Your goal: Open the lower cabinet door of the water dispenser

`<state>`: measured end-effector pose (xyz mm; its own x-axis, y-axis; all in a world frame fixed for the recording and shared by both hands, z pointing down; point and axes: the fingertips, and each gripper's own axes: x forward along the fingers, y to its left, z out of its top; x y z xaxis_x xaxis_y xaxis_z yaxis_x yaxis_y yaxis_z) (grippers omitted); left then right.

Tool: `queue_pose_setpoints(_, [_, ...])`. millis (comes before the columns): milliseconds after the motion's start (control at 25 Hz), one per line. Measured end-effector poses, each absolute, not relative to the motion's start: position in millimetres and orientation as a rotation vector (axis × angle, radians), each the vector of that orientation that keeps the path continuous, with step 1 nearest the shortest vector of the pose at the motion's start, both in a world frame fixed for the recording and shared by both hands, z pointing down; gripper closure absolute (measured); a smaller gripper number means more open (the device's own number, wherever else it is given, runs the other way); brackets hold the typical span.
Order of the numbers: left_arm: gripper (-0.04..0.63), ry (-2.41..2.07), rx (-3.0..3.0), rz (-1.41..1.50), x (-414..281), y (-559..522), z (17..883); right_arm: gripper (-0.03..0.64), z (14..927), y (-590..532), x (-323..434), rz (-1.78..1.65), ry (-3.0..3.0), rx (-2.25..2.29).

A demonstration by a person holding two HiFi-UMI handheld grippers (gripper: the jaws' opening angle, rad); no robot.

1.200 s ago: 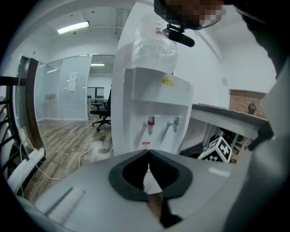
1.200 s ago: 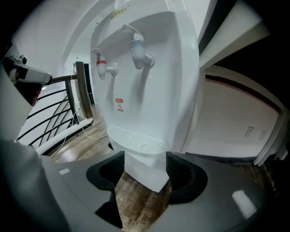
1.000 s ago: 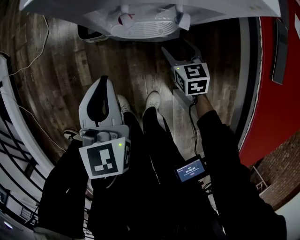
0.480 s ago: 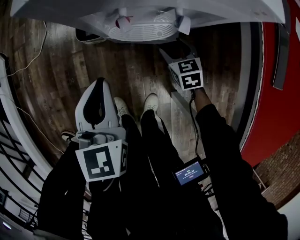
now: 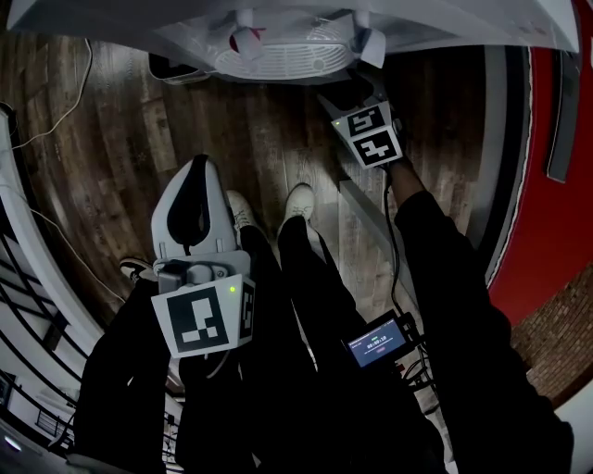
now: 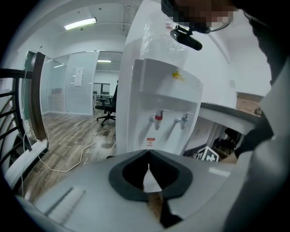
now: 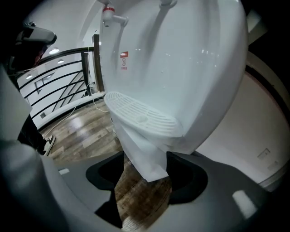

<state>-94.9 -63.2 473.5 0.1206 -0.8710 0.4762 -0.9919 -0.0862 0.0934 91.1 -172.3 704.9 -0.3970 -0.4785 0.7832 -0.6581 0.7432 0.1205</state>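
Observation:
The white water dispenser point(image 5: 435, 23) fills the top of the head view, its drip tray point(image 5: 278, 57) jutting out toward me. My right gripper point(image 5: 346, 98) reaches under the tray's right end, close to the dispenser front. In the right gripper view its jaws point(image 7: 141, 158) stand open, and the white lower cabinet front point(image 7: 142, 152) below the drip tray point(image 7: 142, 115) shows between them; I cannot tell whether they touch it. My left gripper point(image 5: 197, 165) hangs back by my legs, shut with nothing in it point(image 6: 148, 154), facing the dispenser point(image 6: 158, 99).
Wood floor all around. A white cable point(image 5: 67, 106) trails at the left beside a dark railing point(image 5: 23, 305). A red wall point(image 5: 547, 213) stands at the right. My shoes point(image 5: 301, 198) are just short of the dispenser. A small screen point(image 5: 376, 340) hangs at my waist.
My right gripper has moved forward, up the head view, to the dispenser front under the drip tray. The left gripper has barely shifted.

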Motion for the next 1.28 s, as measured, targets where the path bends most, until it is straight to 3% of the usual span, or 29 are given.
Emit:
queue_pose_setpoints(720, [0.588,-1.817,1.951,0.396,-103.7,-60.8,482.3,0.330,723.4,-172.0,91.4,0.238,-2.014,0.774])
queue_pose_setpoints(1280, [0.588,-1.808,1.944,0.358,-101.0,-58.4,479.4,0.393,719.9,-161.1,93.3,0.234,-2.010,0.794])
